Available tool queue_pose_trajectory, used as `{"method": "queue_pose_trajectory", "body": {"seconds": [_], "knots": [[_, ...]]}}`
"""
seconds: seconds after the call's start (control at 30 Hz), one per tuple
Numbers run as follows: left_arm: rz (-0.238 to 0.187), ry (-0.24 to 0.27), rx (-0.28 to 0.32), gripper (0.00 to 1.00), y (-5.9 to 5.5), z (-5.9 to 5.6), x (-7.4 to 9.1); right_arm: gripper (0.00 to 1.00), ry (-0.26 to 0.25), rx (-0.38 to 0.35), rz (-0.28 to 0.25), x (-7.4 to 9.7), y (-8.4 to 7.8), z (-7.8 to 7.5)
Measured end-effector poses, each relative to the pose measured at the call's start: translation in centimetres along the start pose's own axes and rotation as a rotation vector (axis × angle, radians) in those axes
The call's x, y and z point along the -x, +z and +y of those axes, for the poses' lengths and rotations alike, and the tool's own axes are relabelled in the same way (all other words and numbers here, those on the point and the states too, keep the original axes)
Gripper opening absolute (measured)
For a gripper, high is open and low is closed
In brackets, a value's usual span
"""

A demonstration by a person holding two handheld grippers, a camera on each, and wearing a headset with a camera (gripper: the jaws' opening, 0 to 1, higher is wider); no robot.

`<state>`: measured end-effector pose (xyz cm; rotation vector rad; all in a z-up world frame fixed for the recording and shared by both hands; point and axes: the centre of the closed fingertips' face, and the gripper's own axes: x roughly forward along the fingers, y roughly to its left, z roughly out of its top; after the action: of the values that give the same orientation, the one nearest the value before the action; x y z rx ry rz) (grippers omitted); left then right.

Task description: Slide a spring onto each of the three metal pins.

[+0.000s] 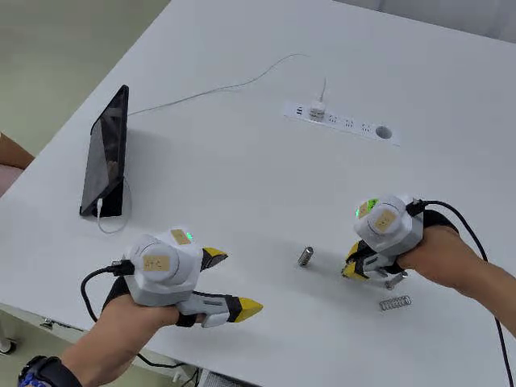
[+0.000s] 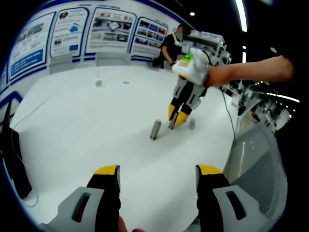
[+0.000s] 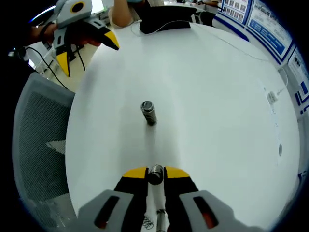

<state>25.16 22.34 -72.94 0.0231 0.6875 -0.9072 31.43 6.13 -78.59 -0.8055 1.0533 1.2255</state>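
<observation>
My right gripper (image 1: 352, 272) (image 3: 155, 174) is shut on a metal pin (image 3: 158, 197), tips low over the white table (image 1: 242, 161). The pin's round end shows between the yellow pads. A spring on an upright pin (image 1: 305, 256) (image 3: 148, 112) (image 2: 155, 129) stands a short way left of that gripper. A loose spring (image 1: 395, 303) (image 3: 147, 222) lies on the table under the right hand. My left gripper (image 1: 231, 282) (image 2: 158, 171) hovers open near the table's front edge, nothing between its fingers. In the left gripper view the right gripper (image 2: 177, 116) is beyond the standing spring.
A tablet on a stand (image 1: 105, 153) with a cable stands at the far left. A white power strip (image 1: 339, 121) lies at the back. A small metal piece (image 1: 393, 280) (image 2: 192, 124) sits by the right hand. A mesh chair (image 3: 41, 145) is off the table edge.
</observation>
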Motion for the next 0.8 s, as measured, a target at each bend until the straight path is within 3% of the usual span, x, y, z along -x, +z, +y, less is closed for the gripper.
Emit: {"method": "queue_pose_trajectory", "body": {"seconds": [0.23,0.47,0.8], "knots": [[-0.005,-0.004,0.001,0.65,0.1,-0.1,0.0,0.24,0.008,-0.009,-0.004,0.3,0.0,0.3],[-0.008,-0.005,0.001,0.65,0.2,-0.3,0.0,0.48,-0.021,-0.042,-0.021,1.5,0.0,0.0],[-0.014,-0.011,-0.006,0.65,0.5,-0.6,0.0,0.52,-0.044,-0.119,-0.101,3.0,0.4,0.0]]}}
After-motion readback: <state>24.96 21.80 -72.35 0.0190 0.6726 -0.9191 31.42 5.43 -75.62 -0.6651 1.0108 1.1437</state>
